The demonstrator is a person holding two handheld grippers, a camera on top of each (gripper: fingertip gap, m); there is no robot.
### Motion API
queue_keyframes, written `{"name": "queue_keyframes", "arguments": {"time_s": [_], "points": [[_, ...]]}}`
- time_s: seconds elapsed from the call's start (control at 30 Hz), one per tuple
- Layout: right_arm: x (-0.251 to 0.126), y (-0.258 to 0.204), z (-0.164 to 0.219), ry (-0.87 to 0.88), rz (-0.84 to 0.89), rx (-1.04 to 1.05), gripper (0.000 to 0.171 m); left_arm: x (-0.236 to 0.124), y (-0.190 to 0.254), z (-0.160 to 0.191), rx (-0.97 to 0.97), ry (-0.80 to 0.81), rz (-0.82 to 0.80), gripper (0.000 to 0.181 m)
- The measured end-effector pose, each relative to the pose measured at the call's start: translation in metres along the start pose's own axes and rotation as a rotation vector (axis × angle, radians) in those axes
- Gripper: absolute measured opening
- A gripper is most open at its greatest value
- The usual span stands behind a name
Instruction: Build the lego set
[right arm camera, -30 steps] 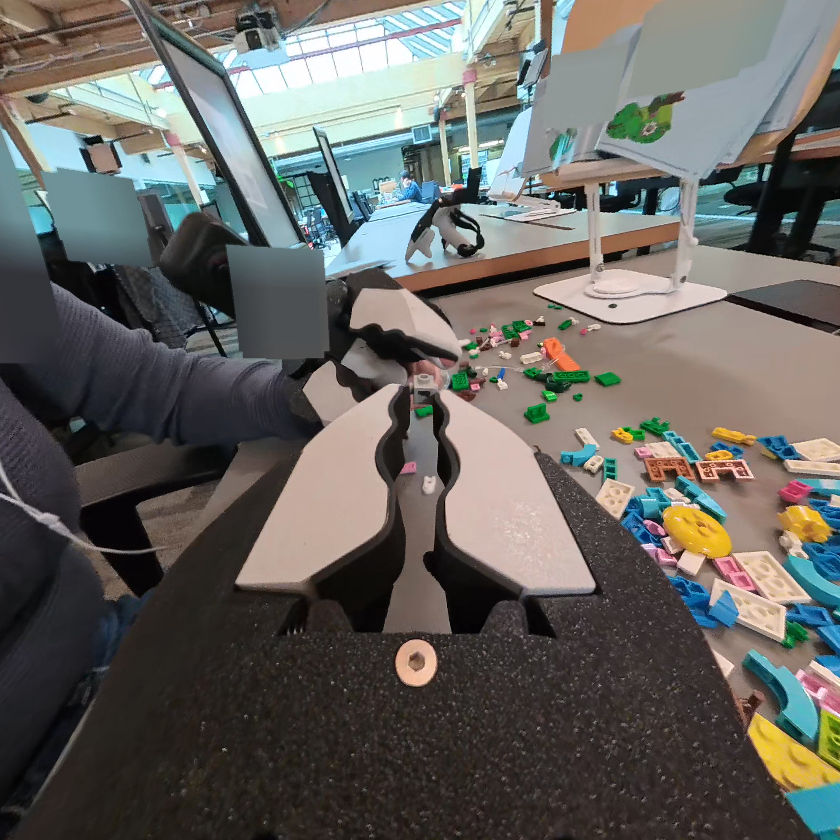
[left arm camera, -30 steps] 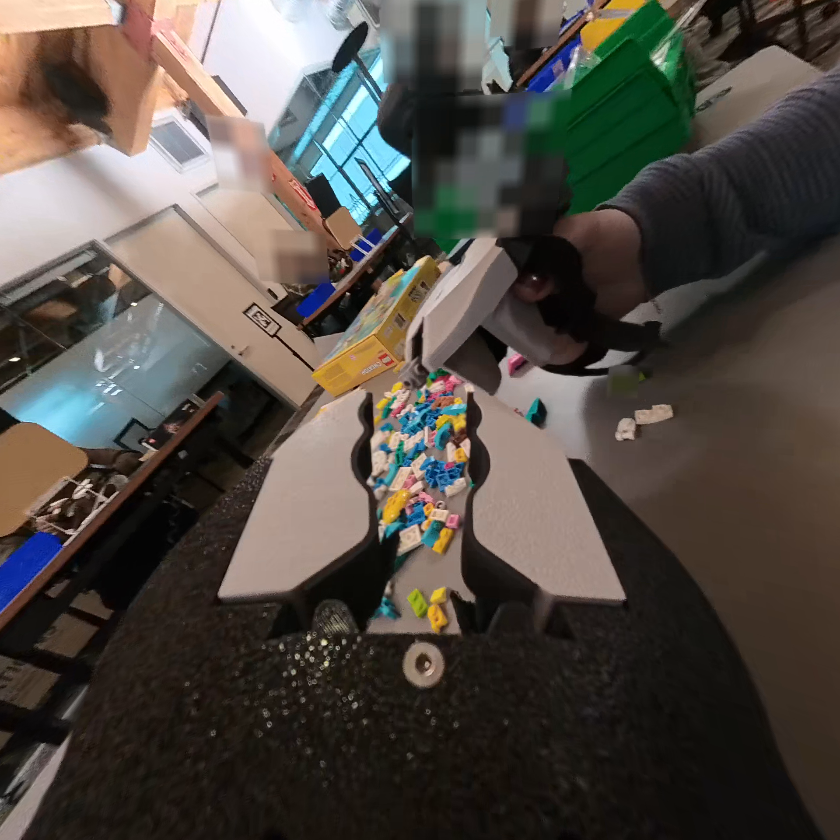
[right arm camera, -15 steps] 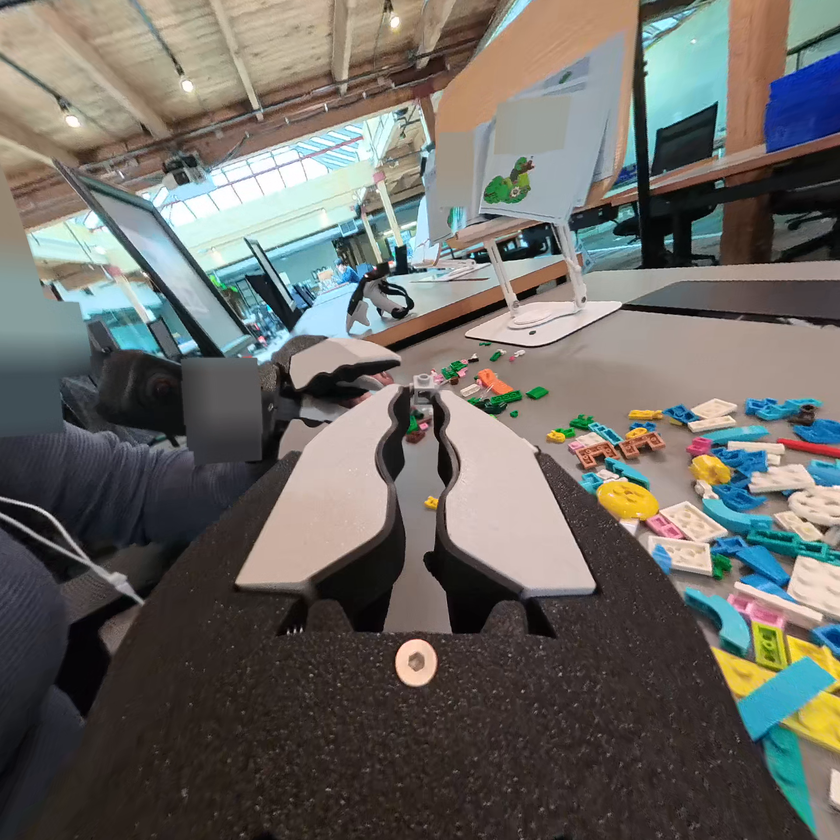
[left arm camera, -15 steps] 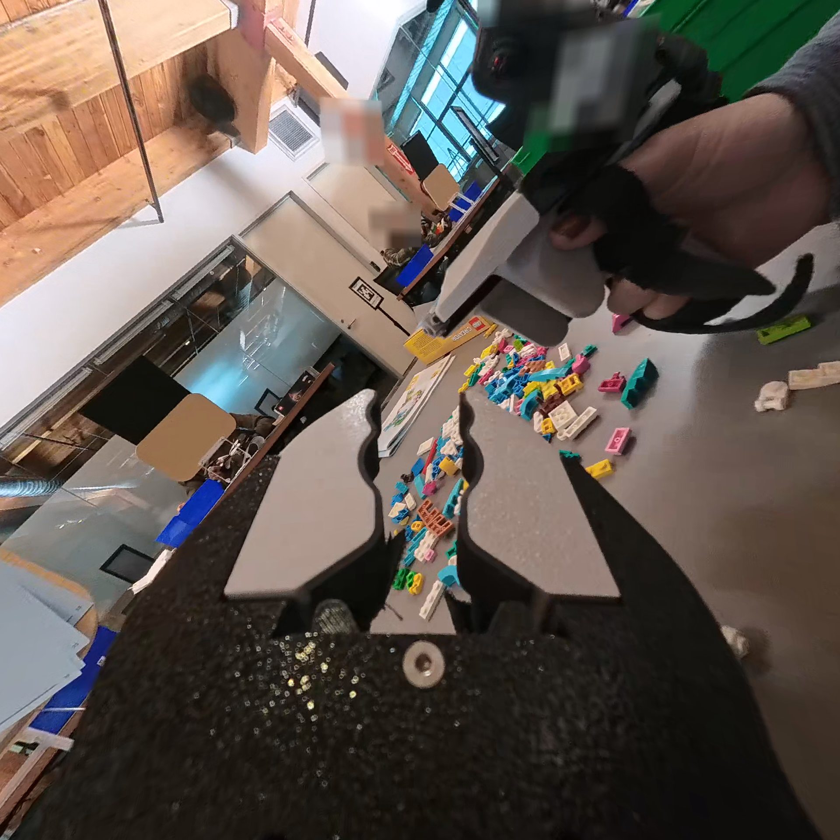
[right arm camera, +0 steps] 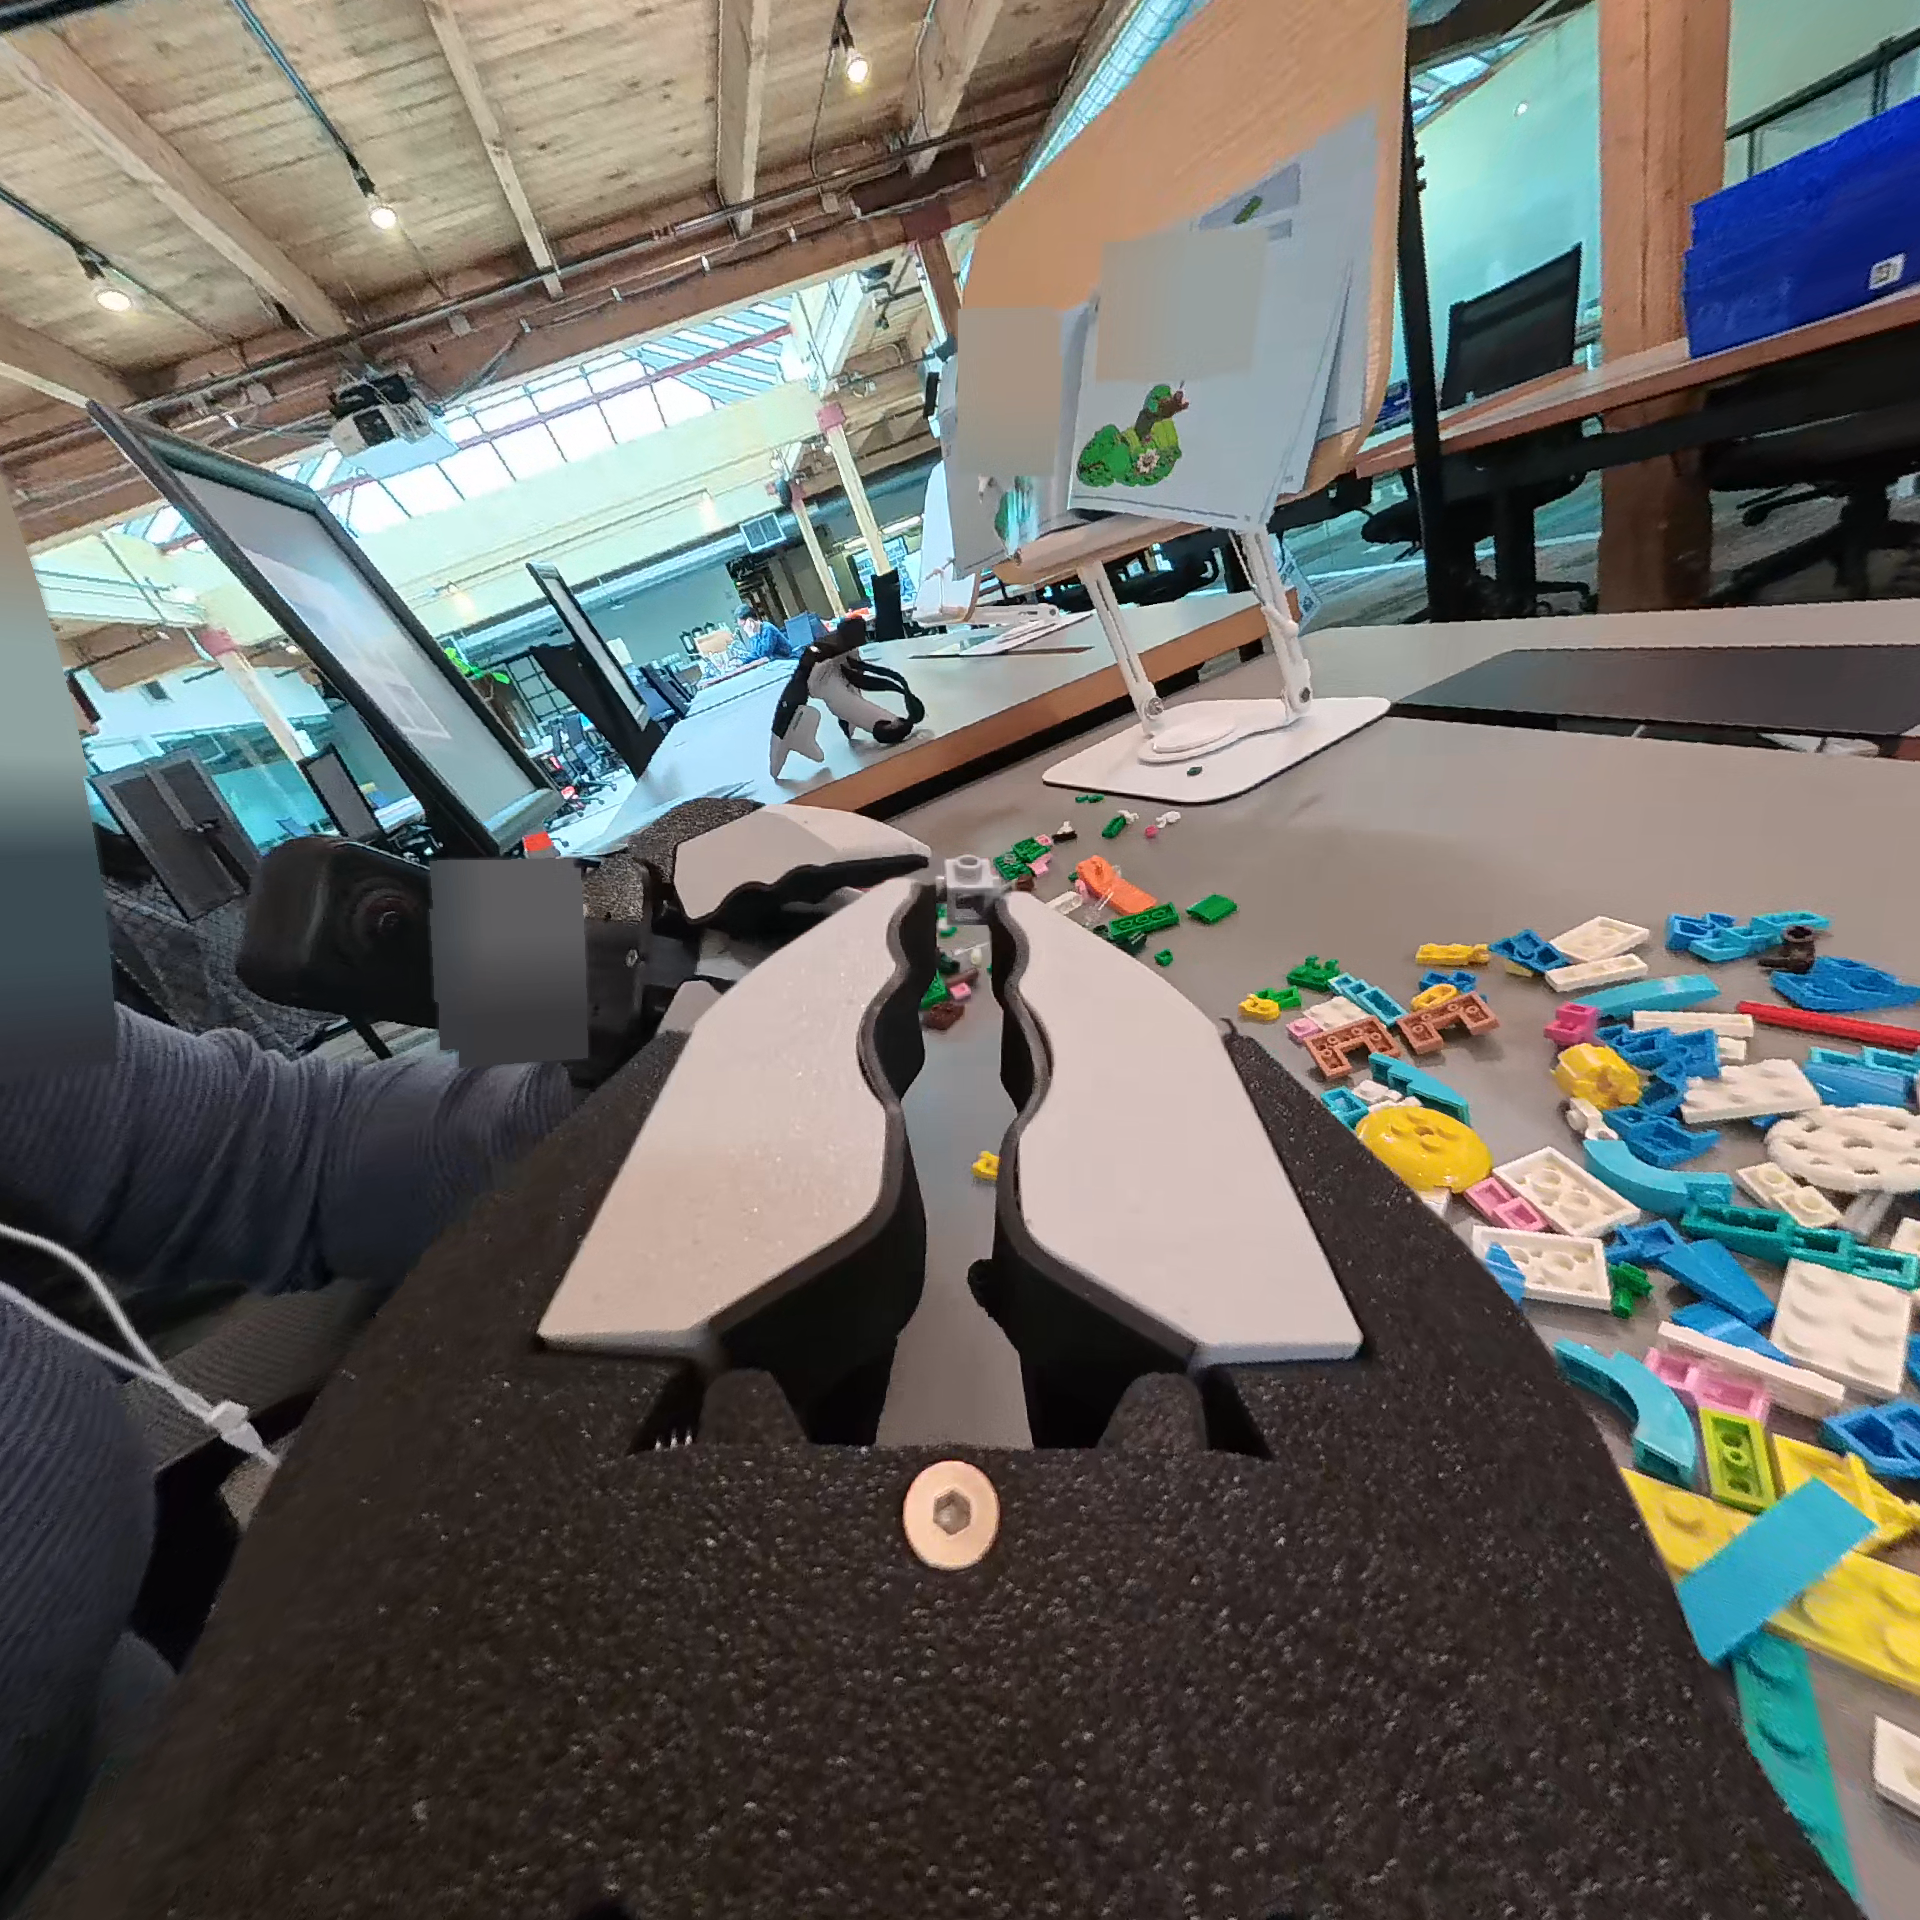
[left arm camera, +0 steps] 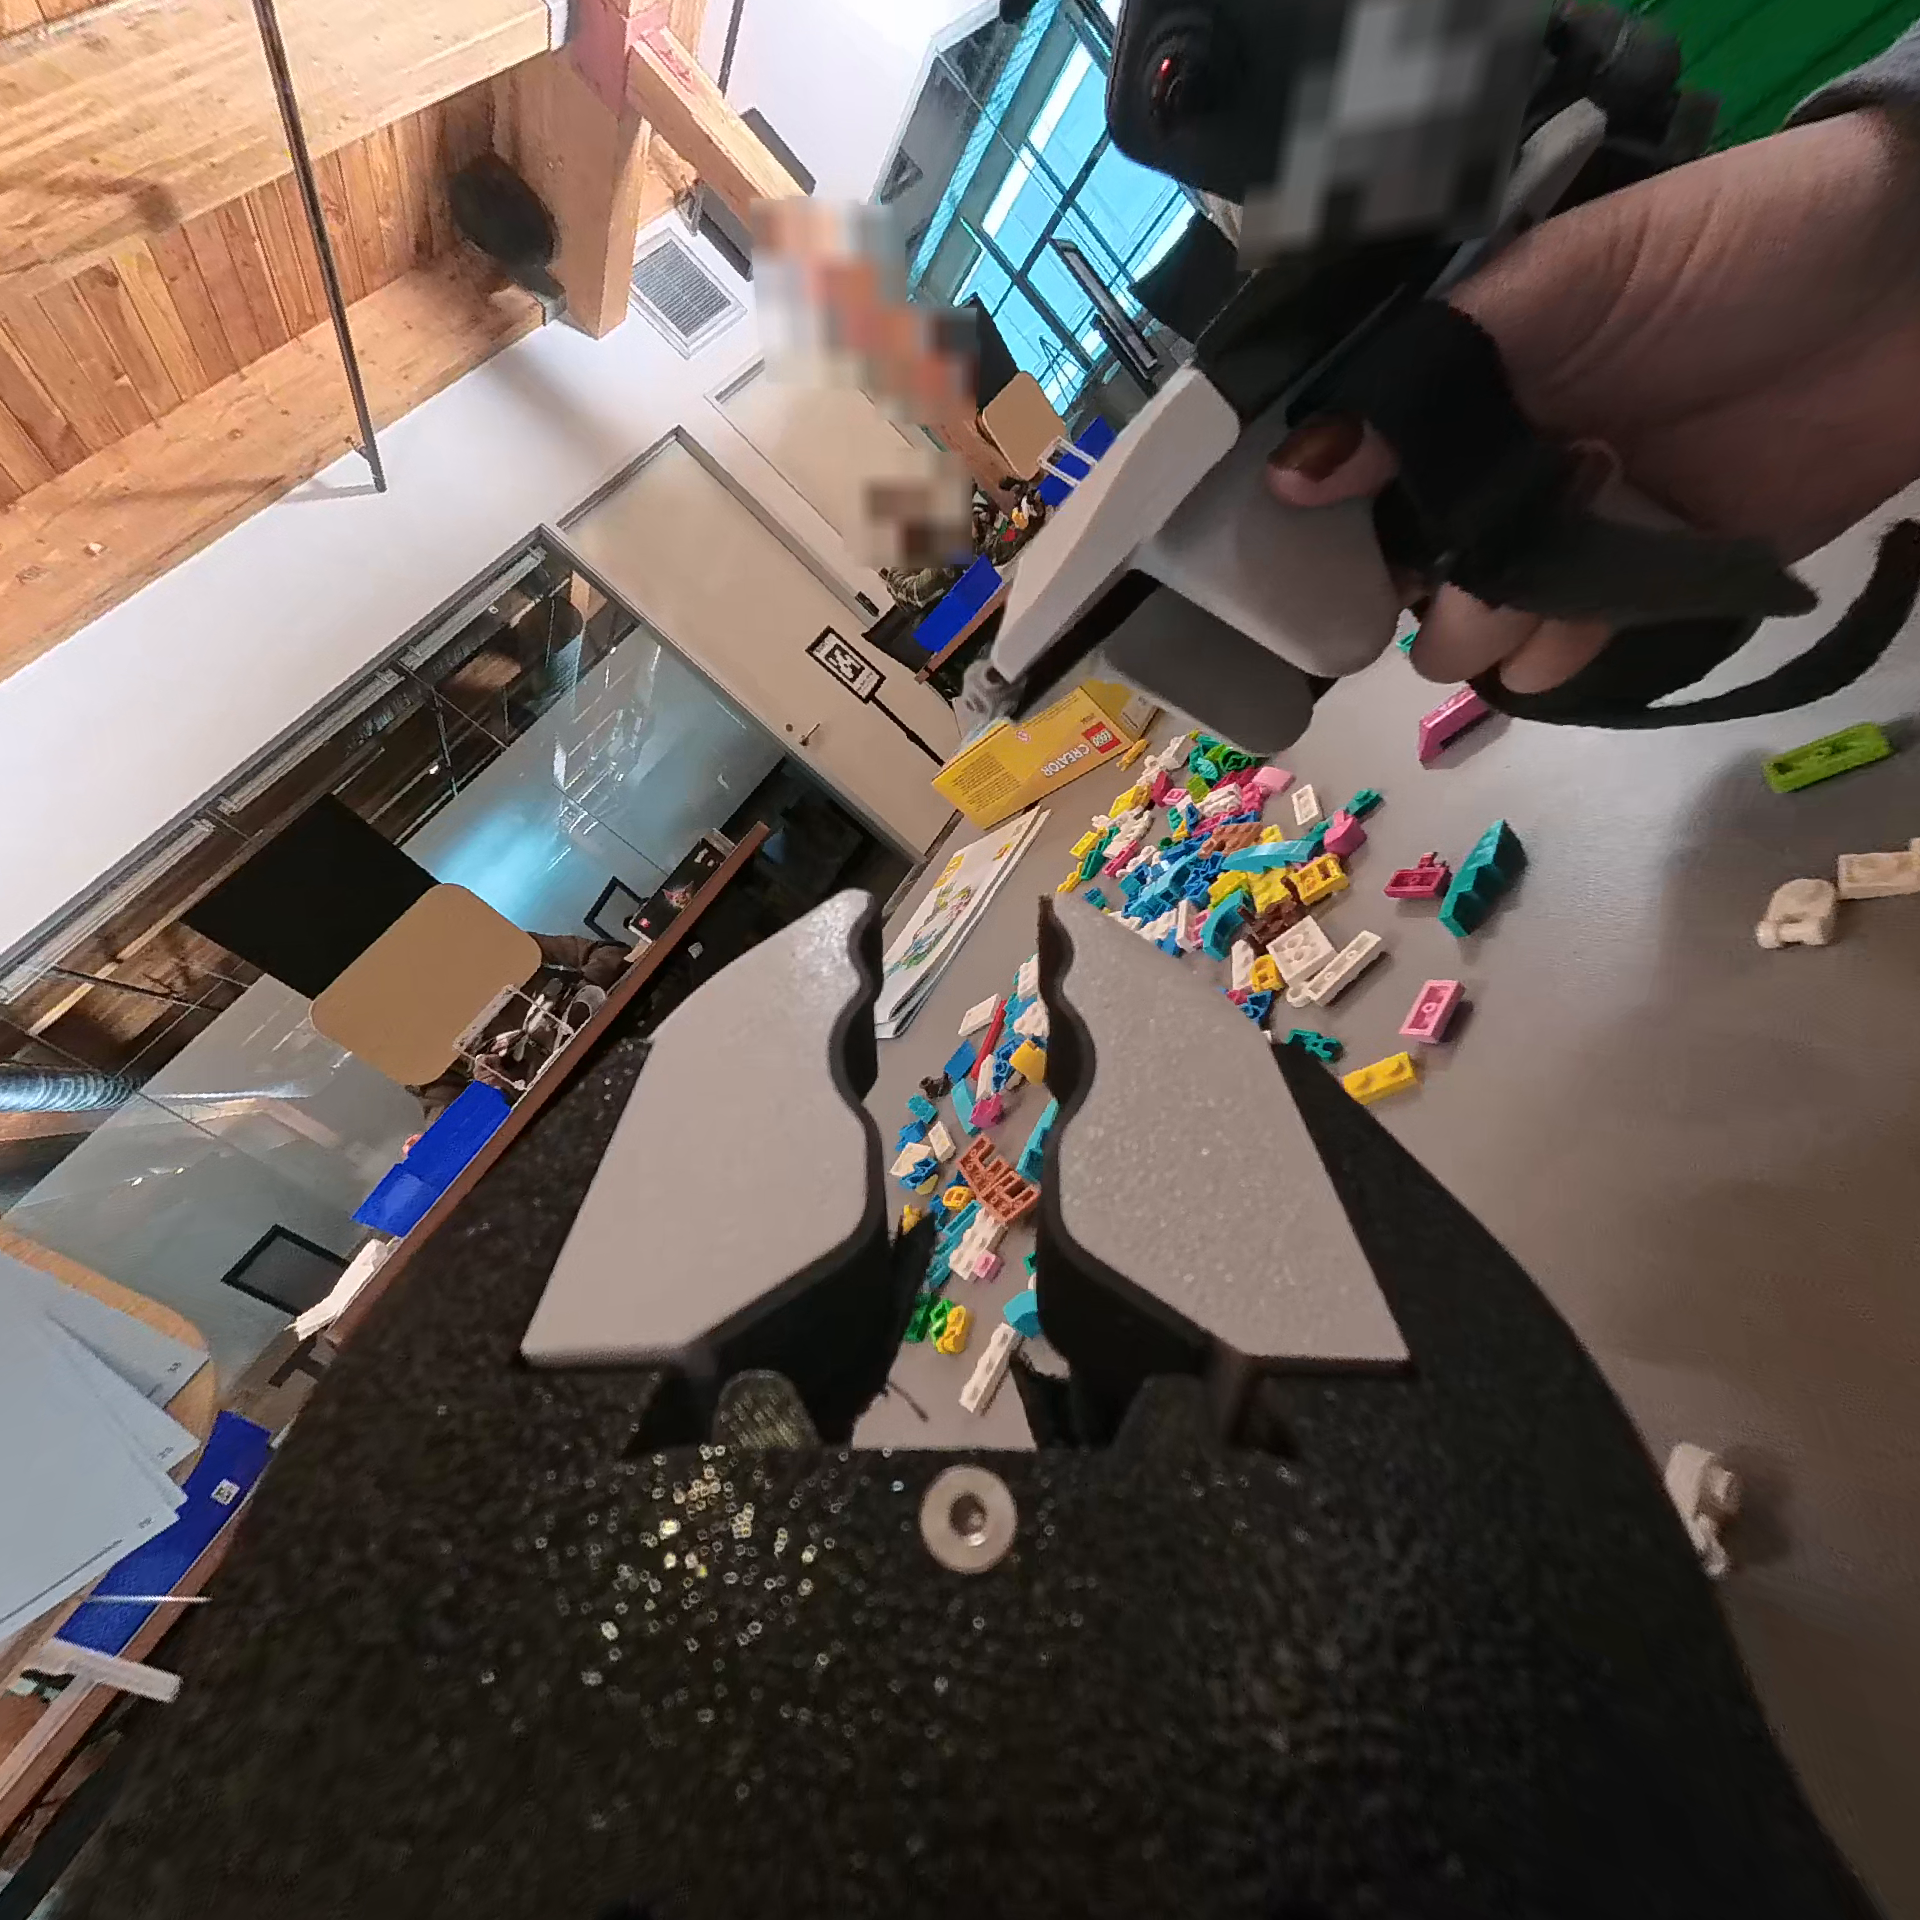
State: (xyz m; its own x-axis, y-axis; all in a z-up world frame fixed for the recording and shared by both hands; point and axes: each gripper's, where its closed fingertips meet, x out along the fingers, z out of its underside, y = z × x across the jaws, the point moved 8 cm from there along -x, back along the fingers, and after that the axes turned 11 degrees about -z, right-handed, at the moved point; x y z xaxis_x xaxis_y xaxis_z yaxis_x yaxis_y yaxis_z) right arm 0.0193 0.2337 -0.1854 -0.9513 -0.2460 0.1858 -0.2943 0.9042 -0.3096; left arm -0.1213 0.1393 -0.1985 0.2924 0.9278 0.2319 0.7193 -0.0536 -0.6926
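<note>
Tabletop (right arm camera: 1558,831): grey, wide, strewn with loose lego. Over the last second both views have tipped up off it; the left wrist view, which looked straight down onto the main pile of bricks (left arm camera: 1216,873), now takes in wall, glass and ceiling, with the pile lower and to the right.

Right gripper (left arm camera: 987,691): a second ago low over the pile, now lifted clear of the tabletop and much closer to the left wrist camera. Its jaws are clamped on a small grey brick (right arm camera: 968,883), held at the very tips with a stud showing on top. The grip looks unchanged across the second.

Left gripper (left arm camera: 956,914): jaws apart, nothing between them. In the right wrist view it sits just left of the grey brick, tips pointing toward it, about as near as half a second ago.

Yellow box (left arm camera: 1049,753) and instruction booklet (left arm camera: 956,925) lie flat beyond the pile. A second scatter of green pieces (right arm camera: 1132,920) lies near the white stand (right arm camera: 1216,748), which holds pages.

Reading: the grey brick has been picked and carried up into free air between the two tools. Likely a hand-over or regrip comes next, or a pause to check the pages. No assembled model is visible; the build looks early.
</note>
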Motion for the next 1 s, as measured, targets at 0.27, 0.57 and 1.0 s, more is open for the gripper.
{"name": "queue_keyframes", "arguments": {"time_s": [0.27,0.57,1.0], "points": [[-0.0081,0.0027,-0.0075,0.027,0.04,-0.02,0.009,-0.0018,0.0027,-0.003,0.006,0.029,0.03,0.029],[-0.0097,0.004,-0.0081,0.025,0.052,-0.02,0.01,-0.0016,0.0042,-0.0029,0.016,0.027,0.041,0.028],[-0.0048,0.005,-0.001,-0.039,0.074,-0.043,0.01,-0.0021,0.0058,-0.0041,0.042,0.031,0.049,0.027]]}}
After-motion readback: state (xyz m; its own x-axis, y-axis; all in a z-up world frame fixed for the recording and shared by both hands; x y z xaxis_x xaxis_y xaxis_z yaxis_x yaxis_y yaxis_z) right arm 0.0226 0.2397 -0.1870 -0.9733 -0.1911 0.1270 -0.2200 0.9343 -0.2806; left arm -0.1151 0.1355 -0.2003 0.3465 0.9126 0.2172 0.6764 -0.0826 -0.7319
